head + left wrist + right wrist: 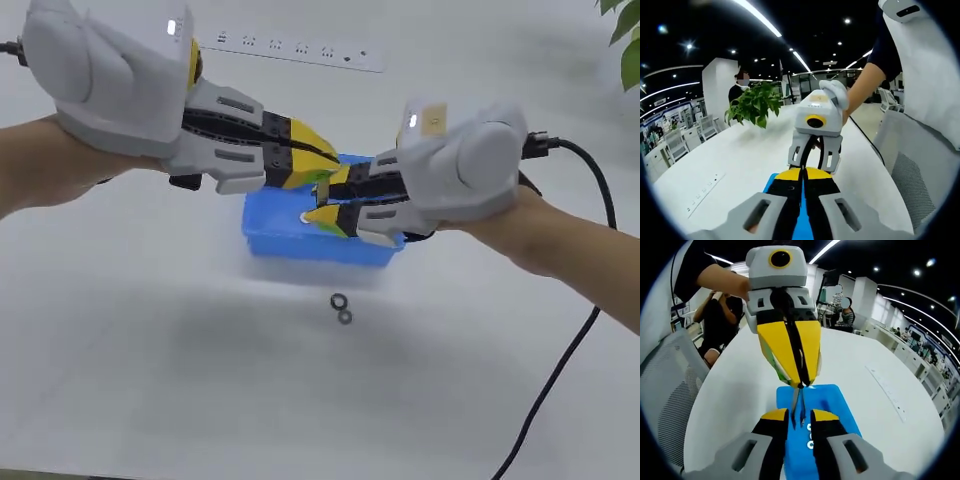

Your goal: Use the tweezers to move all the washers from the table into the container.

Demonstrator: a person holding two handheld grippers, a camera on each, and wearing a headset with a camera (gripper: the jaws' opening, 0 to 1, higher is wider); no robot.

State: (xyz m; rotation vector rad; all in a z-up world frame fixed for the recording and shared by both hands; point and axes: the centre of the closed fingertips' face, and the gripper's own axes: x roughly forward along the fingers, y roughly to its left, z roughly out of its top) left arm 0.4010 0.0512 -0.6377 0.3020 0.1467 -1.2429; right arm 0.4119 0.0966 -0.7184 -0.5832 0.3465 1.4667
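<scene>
Both jaw pairs: left gripper point(802, 384) clamps tweezers point(798, 407), right gripper point(800, 416) narrowly apart round their tips, over the container point(300, 246). Drop-off step, we reckon. Next: 2 washers point(338, 300) on the surface point(150, 380) nr the container, needing a fine pinch.

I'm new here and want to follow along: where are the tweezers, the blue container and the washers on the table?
tweezers point(796, 407), right gripper view, on one thin leg.
blue container point(300, 248), head view, on its front wall.
washers point(339, 300), head view, on the one nearer the container.
</scene>
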